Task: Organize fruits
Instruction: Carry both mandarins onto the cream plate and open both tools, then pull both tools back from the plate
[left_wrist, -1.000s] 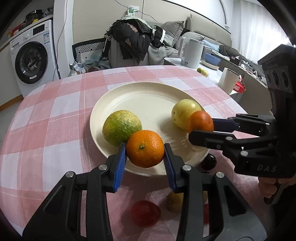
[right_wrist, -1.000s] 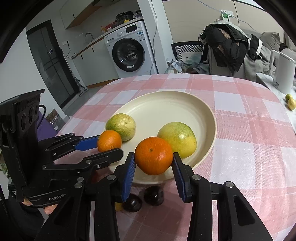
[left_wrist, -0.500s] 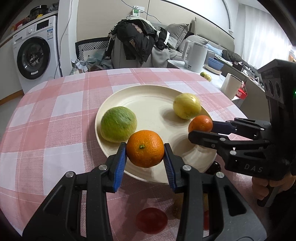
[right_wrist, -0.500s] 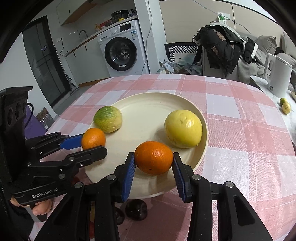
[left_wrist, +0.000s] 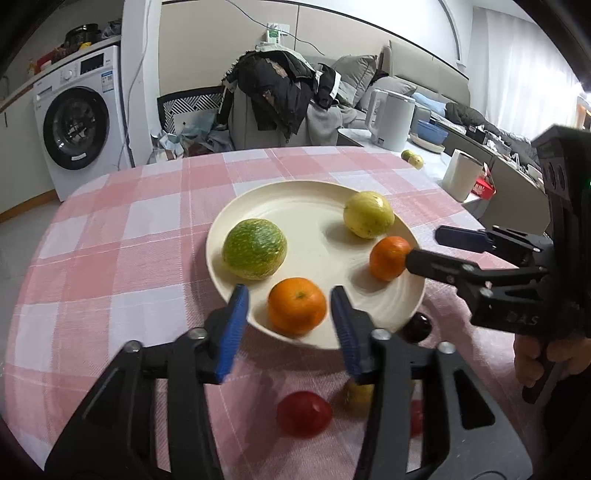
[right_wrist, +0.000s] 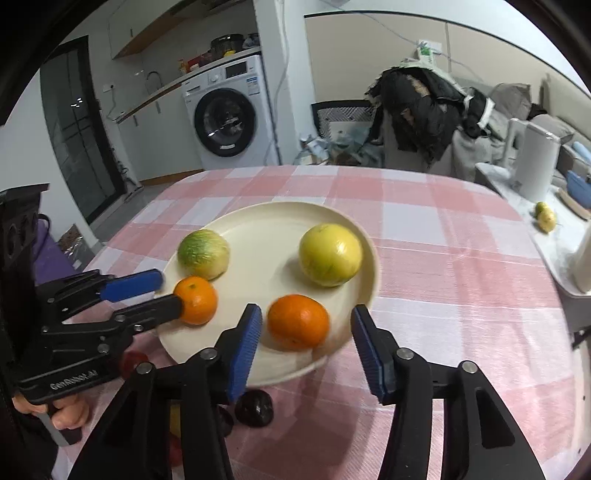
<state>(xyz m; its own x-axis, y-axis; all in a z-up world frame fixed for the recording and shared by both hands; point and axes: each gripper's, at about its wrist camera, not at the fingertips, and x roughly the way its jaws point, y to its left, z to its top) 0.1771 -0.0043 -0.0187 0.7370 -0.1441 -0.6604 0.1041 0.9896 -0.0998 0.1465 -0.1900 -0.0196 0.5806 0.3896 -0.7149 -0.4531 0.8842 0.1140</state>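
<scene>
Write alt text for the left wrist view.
The left gripper, jaws opening, straddles an unheld orange mandarin on a round cream plate. Also on it: a green striped fruit, a yellow round fruit and a second mandarin at the right gripper.

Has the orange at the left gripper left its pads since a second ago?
Yes. The orange now rests on the plate, clear of the opening left gripper pads, near the rim.
</scene>
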